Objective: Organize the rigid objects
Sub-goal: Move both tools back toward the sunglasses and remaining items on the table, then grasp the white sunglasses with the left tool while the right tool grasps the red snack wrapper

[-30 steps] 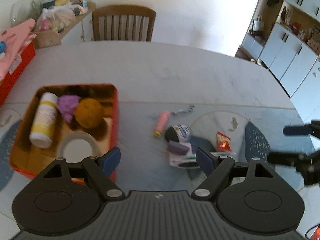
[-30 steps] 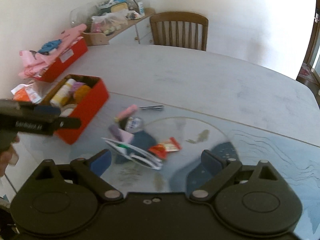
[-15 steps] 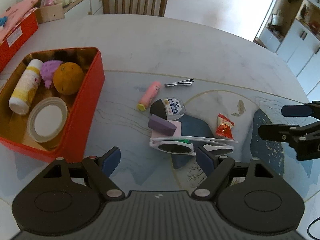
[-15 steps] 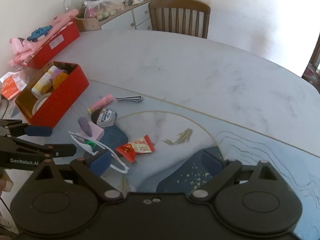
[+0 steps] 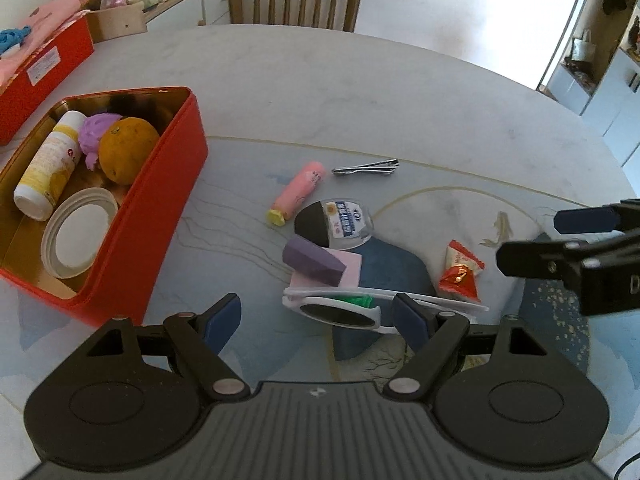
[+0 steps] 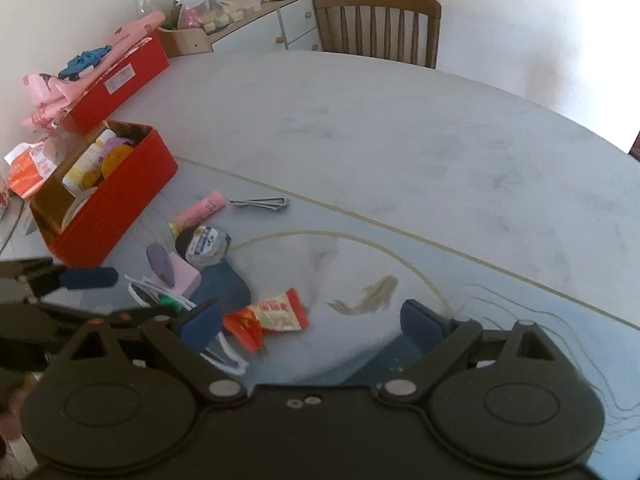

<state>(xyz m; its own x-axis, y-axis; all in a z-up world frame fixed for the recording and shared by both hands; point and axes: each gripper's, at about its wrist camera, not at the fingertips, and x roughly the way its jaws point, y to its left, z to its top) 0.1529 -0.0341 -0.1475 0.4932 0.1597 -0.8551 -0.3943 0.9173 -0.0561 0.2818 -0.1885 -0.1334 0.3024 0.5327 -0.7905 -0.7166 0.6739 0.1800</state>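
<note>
Clearance: far half of table is bare up to its curved edge by chair; near half is crowded. Red tin sits at left w/ bottle, orange, purple item and white lid inside. Loose items lie just right of tin: pink tube, long axis diagonal, yellow cap toward camera-left; nail clipper lying crosswise, apart from tube; round labelled case; purple wedge on pink pad; white sunglasses, long axis crosswise, closest to L gripper; red snack packet to their right. L gripper jaws wide apart, nothing held; right pad overlaps sunglasses in view, contact unclear. R gripper jaws spread, empty, above snack packet. L view shows tin contents from above; R view shows second red box w/ pink cloth and sideboard clutter more fully.
</note>
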